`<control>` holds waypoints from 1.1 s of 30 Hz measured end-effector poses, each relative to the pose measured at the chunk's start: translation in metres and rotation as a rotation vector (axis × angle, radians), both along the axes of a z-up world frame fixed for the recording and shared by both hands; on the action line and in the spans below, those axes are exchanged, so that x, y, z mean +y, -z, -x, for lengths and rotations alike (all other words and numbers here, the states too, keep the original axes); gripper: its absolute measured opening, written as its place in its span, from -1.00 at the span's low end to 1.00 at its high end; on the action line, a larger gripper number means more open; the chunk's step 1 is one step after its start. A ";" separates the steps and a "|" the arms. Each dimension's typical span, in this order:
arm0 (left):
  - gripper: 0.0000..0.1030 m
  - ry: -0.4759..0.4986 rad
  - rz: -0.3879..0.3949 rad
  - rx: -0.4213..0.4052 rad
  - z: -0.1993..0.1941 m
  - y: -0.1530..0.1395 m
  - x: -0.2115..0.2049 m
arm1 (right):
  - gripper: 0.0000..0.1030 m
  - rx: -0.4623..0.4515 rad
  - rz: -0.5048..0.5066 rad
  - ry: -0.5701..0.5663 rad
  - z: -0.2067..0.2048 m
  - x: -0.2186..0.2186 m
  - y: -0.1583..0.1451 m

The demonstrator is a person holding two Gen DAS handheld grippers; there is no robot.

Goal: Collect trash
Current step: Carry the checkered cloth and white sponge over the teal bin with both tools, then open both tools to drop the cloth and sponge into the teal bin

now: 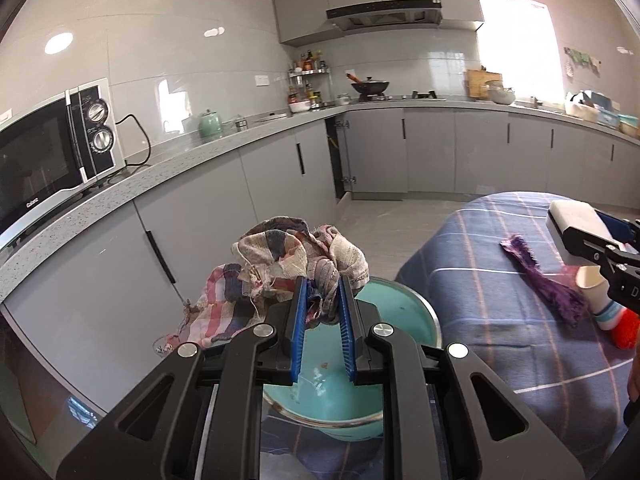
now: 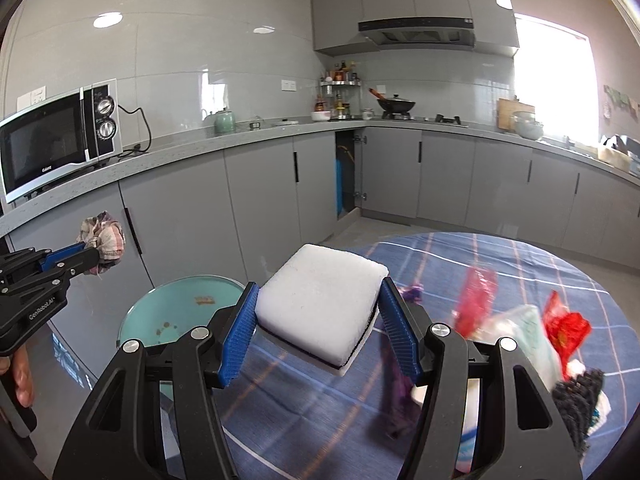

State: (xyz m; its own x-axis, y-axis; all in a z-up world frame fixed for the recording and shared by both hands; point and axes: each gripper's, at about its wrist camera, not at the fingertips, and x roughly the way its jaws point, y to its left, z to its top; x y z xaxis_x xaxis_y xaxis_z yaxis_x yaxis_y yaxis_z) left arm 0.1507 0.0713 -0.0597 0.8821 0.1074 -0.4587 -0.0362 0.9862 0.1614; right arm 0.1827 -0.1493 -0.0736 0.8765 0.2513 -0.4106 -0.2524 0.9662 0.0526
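A round table under a blue plaid cloth (image 2: 460,264) stands before the grey L-shaped kitchen counter (image 2: 240,140). A teal round basin (image 2: 176,308) sits at the table's left edge. A purple rag (image 1: 540,276) lies on the cloth, right of the basin. A white paper cup (image 1: 596,292) and red wrappers (image 2: 568,328) lie further right. A silver microwave (image 2: 60,136) stands on the counter, far left.

Grey cabinets (image 2: 260,188), tiled wall (image 2: 200,48), bright window (image 2: 552,76), microwave (image 2: 52,140).
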 end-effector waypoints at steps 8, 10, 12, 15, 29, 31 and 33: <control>-0.68 -0.049 -0.008 0.009 -0.016 0.003 0.018 | 0.18 0.010 0.002 -0.058 -0.020 0.030 0.003; -0.68 -0.053 -0.008 0.012 -0.019 0.004 0.022 | 0.18 0.013 0.006 -0.067 -0.024 0.037 0.004; -0.68 -0.056 -0.008 0.015 -0.023 0.004 0.025 | 0.18 0.018 0.007 -0.078 -0.027 0.040 0.006; -0.67 -0.059 -0.005 0.022 -0.029 0.005 0.030 | 0.18 0.024 0.010 -0.089 -0.034 0.047 0.008; -0.66 -0.080 0.014 0.039 -0.038 0.010 0.039 | 0.18 0.059 0.027 -0.136 -0.054 0.074 0.025; -0.63 -0.082 0.016 0.039 -0.039 0.009 0.040 | 0.18 0.060 0.030 -0.141 -0.053 0.075 0.025; -0.63 -0.083 0.014 0.041 -0.040 0.010 0.040 | 0.18 0.059 0.034 -0.144 -0.053 0.075 0.025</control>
